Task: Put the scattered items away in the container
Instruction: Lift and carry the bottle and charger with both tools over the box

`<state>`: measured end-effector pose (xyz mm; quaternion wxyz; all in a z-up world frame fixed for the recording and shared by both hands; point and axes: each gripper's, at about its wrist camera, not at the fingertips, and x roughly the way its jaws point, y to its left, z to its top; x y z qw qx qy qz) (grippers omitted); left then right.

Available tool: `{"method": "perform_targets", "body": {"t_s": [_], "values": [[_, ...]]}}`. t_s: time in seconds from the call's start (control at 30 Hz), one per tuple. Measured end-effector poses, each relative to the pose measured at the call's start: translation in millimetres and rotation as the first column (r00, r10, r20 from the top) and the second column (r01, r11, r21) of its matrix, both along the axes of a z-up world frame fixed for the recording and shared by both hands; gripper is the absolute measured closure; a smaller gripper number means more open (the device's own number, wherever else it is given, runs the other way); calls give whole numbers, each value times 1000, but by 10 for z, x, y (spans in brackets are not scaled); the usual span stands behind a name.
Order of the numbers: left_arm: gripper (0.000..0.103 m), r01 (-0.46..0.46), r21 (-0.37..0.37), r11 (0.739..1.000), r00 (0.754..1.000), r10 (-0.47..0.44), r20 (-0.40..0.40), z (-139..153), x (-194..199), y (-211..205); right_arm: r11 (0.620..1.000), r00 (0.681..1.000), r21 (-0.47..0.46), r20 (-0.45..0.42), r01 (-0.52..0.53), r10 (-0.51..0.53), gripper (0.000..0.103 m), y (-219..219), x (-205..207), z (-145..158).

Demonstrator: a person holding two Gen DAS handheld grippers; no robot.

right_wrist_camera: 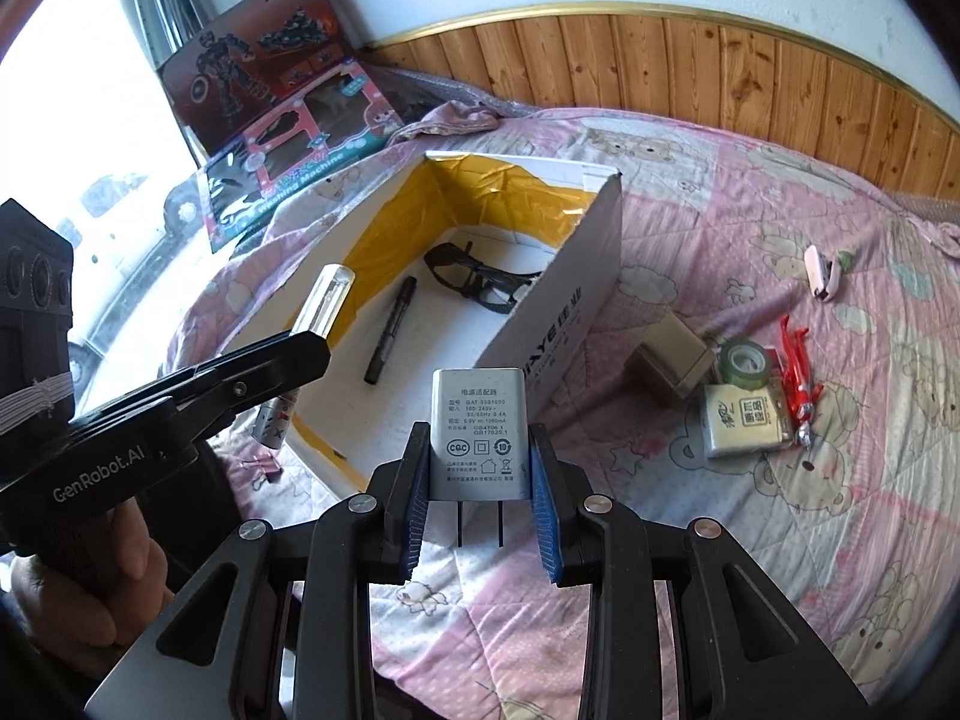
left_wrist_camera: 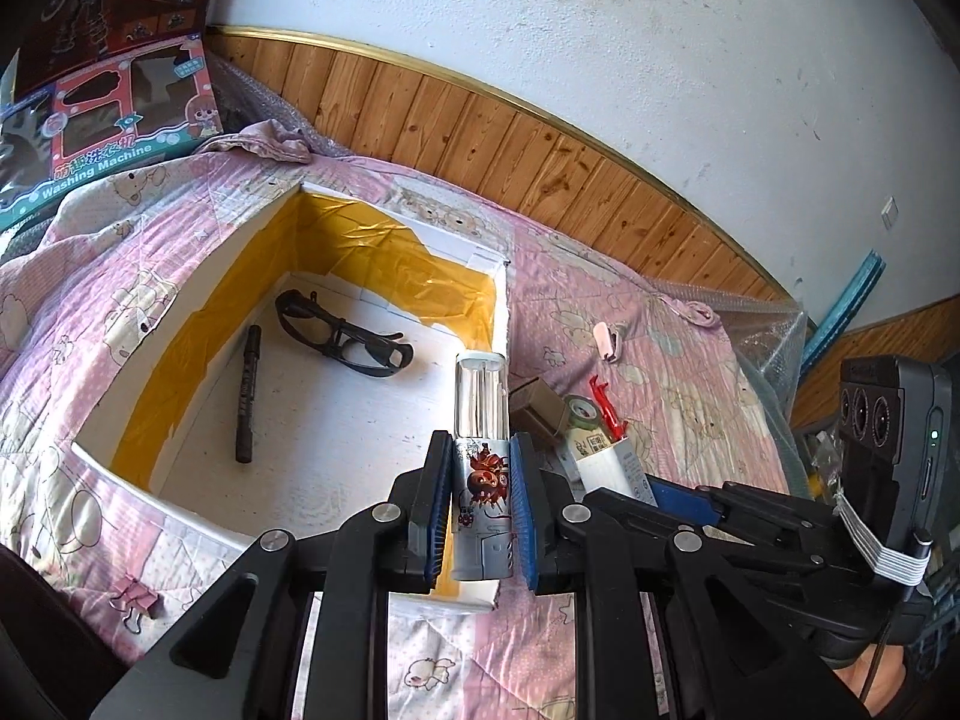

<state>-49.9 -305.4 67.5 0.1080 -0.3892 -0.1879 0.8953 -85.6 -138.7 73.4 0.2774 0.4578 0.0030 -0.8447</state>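
Blue-padded grippers [left_wrist_camera: 480, 510] [right_wrist_camera: 480, 510] level, both loaded

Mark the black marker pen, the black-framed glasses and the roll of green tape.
black marker pen [left_wrist_camera: 247, 394]: left wrist view, mid-barrel.
black-framed glasses [right_wrist_camera: 480, 281]: right wrist view, frame bridge.
roll of green tape [right_wrist_camera: 746, 365]: right wrist view, roll's top edge.

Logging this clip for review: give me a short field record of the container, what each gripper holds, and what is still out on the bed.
container: open white box lined with yellow tape, on the pink quilt
inside box: black marker; dark glasses
left gripper: shut on printed tube with clear cap, over the box's near edge
right gripper: shut on grey power adapter, prongs toward the camera
still out: tape roll; red clip; pink binder clip
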Motion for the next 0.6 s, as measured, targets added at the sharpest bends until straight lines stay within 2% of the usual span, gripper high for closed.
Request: {"method": "perform_targets", "body": {"t_s": [0.33,0.6], "values": [[83,-69,17,997,998,69,10,-56,-91,-374,997,997,14,-31,-72,72,71,-424,-161,162],[83,-127,27,991,991,126,33,-153,-173,-636,992,993,43,-36,-115,117,71,-684,-310,155]]}}
